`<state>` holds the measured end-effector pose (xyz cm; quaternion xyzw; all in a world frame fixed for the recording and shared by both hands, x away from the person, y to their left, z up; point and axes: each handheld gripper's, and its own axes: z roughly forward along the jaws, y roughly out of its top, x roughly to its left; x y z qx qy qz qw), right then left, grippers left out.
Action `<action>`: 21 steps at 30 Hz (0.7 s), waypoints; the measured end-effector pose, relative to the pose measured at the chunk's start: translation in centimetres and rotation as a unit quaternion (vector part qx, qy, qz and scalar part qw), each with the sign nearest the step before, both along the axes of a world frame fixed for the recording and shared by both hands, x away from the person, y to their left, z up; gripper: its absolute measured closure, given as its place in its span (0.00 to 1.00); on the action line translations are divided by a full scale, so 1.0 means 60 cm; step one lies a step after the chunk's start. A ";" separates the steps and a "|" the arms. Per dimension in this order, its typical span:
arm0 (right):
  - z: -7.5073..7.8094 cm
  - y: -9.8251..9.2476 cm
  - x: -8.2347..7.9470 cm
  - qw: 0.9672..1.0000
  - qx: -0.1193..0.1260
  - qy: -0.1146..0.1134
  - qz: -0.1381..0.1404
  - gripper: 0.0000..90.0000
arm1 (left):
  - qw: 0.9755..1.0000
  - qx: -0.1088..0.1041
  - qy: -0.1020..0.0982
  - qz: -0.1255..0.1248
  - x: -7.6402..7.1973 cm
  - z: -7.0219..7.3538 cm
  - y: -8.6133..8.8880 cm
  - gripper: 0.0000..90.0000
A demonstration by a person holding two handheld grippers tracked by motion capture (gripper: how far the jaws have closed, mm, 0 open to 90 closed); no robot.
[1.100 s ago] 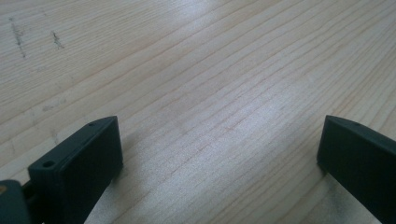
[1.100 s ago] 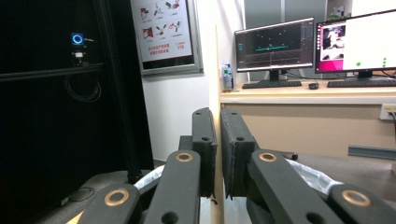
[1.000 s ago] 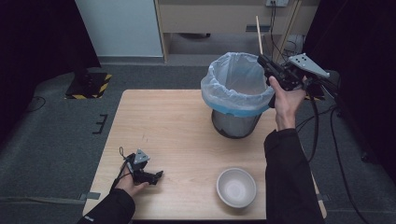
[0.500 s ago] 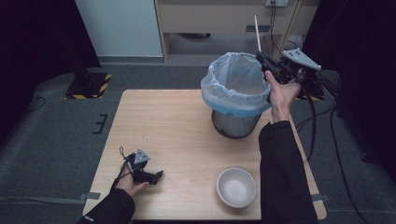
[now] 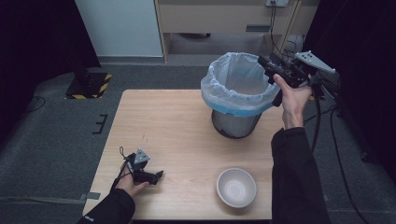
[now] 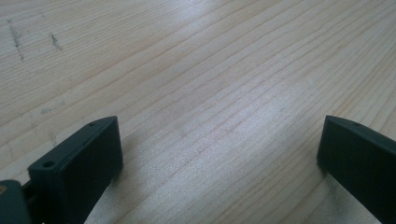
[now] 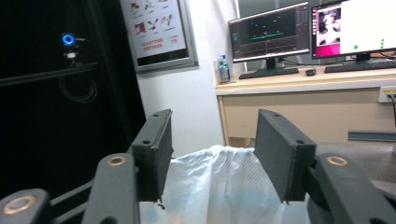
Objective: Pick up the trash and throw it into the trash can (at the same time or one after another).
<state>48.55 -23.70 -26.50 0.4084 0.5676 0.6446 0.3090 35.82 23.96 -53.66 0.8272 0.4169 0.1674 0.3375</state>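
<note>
My right gripper (image 5: 264, 63), jaws just opened w/ nothing betw. them, hangs over the rim of the wire-mesh bin w/ pale blue plastic liner (image 5: 237, 93) at the table's far right, so I'd pull back w/o snagging the liner, while my left gripper (image 5: 156, 176) rests open on the light wooden table (image 5: 177, 121).

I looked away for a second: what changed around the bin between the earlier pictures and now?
The thin wooden stick that stood up from the right gripper is gone from its jaws, which have just been opening and now stand apart with nothing between them, over the rim of the lined waste bin. Where the stick went cannot be seen. The left gripper, the white bowl and the bin stayed put.
</note>
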 end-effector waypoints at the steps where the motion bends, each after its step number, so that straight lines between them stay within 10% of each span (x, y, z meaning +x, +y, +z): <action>1: 0.003 -0.001 -0.010 1.000 -0.002 0.001 0.004 0.49 | 1.000 0.000 0.000 0.000 0.000 0.000 0.000 0.00; 8: -0.004 -0.003 -0.069 0.999 -0.009 0.008 0.033 0.46 | 1.000 0.001 0.001 -0.001 0.000 0.000 0.000 0.00; 21: -0.105 -0.013 -0.181 0.996 -0.025 0.037 0.072 0.40 | 1.000 0.001 0.000 0.001 0.000 0.000 0.000 0.00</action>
